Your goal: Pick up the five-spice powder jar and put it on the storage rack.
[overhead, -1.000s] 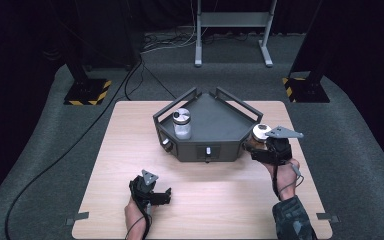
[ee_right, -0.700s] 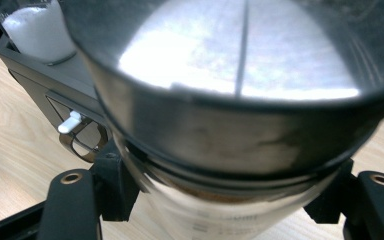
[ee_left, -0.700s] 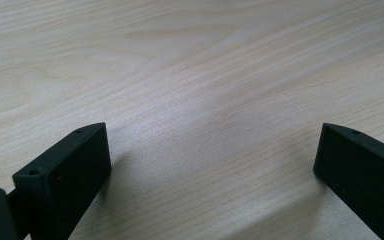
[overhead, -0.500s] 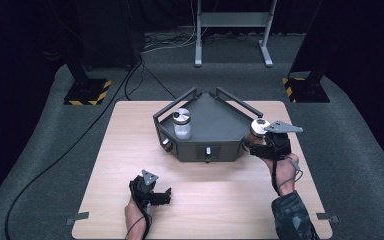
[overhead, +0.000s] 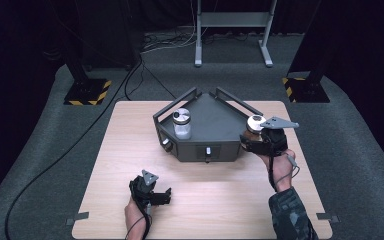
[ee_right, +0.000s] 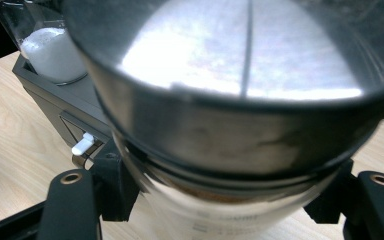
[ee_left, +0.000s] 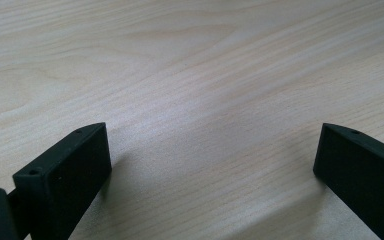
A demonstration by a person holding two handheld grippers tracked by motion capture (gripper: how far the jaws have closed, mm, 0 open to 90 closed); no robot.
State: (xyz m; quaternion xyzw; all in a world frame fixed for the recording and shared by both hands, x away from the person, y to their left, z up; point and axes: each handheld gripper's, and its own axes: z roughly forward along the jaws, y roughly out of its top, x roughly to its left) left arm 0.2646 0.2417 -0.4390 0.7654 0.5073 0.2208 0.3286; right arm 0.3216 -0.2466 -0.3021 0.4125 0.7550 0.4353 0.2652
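Two jars [overhead: 182, 123] [overhead: 254, 128], one dark tray [overhead: 210, 125], two tools [overhead: 152, 192] [overhead: 252, 142].

the right gripper [overhead: 260, 136], clamped on the brown jar [overhead: 254, 126] with the metal lid, has moved a little leftward and toward the far edge of the counter [overhead: 130, 150] over the last second. the jar now sits against the right corner of the dark tray [overhead: 215, 120], where a second ago it hung just off that corner, nearer the counter's right edge. the forearm has followed it.
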